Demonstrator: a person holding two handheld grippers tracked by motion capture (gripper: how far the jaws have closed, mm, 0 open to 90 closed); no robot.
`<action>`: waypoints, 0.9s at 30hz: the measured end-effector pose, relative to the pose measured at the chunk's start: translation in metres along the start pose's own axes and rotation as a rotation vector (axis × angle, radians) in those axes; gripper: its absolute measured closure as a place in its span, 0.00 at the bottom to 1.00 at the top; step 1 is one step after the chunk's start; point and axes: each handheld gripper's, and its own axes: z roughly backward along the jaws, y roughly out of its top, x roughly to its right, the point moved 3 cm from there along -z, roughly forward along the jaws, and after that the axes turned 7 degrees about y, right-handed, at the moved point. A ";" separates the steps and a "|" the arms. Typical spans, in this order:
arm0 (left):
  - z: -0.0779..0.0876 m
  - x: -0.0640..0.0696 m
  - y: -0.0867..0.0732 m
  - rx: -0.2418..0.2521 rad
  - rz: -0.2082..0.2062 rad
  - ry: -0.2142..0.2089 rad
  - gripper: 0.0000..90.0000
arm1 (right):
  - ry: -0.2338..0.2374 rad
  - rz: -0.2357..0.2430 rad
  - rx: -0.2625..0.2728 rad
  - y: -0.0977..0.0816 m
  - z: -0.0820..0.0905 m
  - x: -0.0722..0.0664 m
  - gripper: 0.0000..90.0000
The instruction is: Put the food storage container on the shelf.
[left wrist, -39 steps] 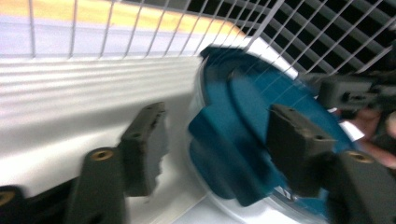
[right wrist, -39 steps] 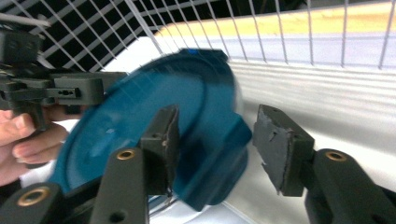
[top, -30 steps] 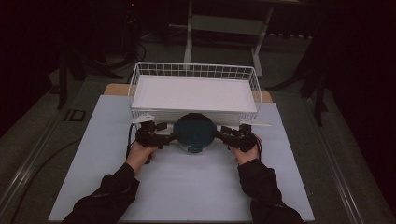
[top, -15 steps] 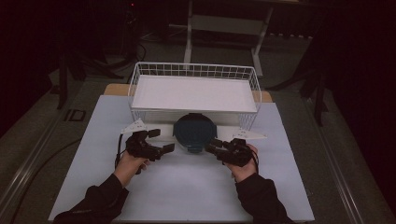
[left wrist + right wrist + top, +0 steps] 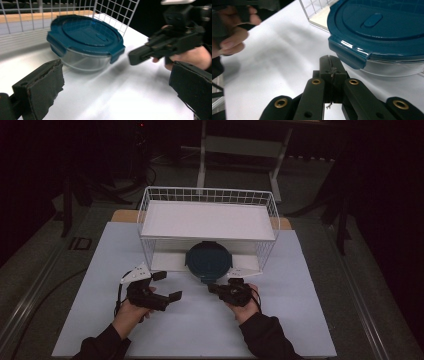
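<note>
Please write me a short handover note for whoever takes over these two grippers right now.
Left gripper: open, empty, off the container.
Right gripper: shut, empty, just in front of the container's near edge.
Container: glass with a blue lid clipped on, standing on the table, partly under the wire rack.
Done: container placed at the rack's lower level, untouched by either gripper.
Left: probably pushing it further in; cannot tell for certain.

The high view looks forward and down over the whole worktop (image 5: 300,320). Both gripper views sit low and close, sharing the blue-lidded container (image 5: 85,42) from opposite sides.
</note>
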 end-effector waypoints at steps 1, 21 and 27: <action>0.001 0.001 -0.002 -0.005 0.001 -0.001 0.00 | -0.006 0.002 -0.006 0.000 -0.002 0.001 1.00; 0.000 0.006 -0.010 0.006 -0.020 0.002 0.00 | -0.105 -0.010 0.008 0.016 -0.020 0.025 1.00; 0.000 0.006 -0.011 0.006 -0.020 0.000 0.00 | -0.127 -0.033 0.013 0.020 -0.025 0.037 1.00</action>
